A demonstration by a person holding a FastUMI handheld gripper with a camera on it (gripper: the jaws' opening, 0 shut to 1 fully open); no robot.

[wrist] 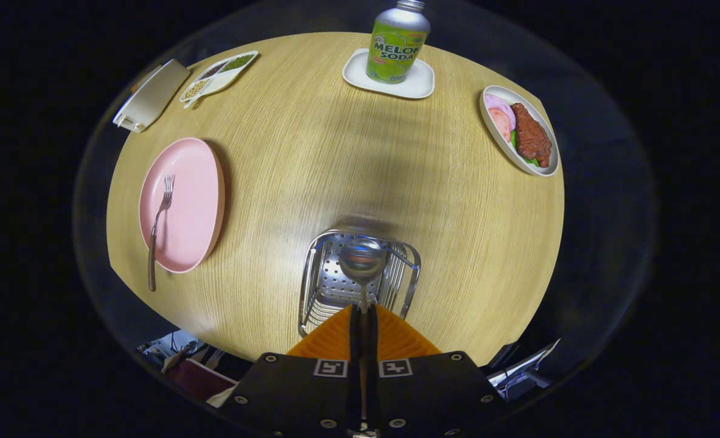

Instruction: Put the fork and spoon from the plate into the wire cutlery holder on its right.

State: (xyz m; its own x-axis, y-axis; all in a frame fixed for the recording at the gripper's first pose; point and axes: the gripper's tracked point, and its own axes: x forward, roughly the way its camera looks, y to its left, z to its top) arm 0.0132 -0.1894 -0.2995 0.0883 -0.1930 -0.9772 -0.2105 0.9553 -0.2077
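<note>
My gripper point(363, 311) is shut on the spoon point(362, 260), both fingers pressing its thin handle. The spoon's shiny bowl points away from me and hangs right over the wire cutlery holder point(320, 277), which stands just ahead of the fingers on the wooden table. Far to the left of the holder lies the pink plate point(192, 204). The fork point(157, 228) rests on it, tines pointing away, its brown handle sticking out over the plate's near rim.
A green soda bottle point(397, 42) stands on a small white tray point(422, 82) at the far side of the round table point(335, 158). A white dish of food point(521, 137) sits far right. A divided snack dish point(216, 76) and a white box point(150, 96) lie far left.
</note>
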